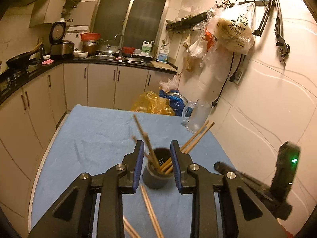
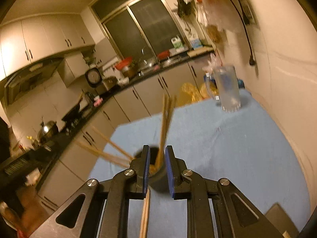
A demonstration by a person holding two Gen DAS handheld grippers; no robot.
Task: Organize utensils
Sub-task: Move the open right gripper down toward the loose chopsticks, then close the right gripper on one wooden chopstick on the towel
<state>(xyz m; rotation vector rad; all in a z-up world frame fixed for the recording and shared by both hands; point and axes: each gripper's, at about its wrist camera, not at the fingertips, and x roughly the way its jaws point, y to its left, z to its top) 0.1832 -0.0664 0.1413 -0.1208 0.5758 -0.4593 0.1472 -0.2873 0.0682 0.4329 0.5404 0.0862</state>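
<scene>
Chopsticks (image 1: 146, 146) are being collected into the dark holder (image 1: 156, 170), which stands upright on the blue cloth (image 1: 95, 130); several already lean out of it. The left gripper (image 1: 156, 158) is spread wide around the holder, nothing gripped. The right gripper (image 2: 157, 170) is also parted, apparently empty, though blur leaves that unsure. Loose chopsticks (image 1: 150, 208) lie just beside the holder; these are likely to be gripped and dropped in next. A mug (image 1: 198, 117) stands well apart.

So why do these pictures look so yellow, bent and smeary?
Left wrist view: warm indoor light, fisheye bending the walls, chopsticks in front blurred. Right wrist view: more motion smear, softening the glass mug and the chopsticks in the dark holder.
</scene>
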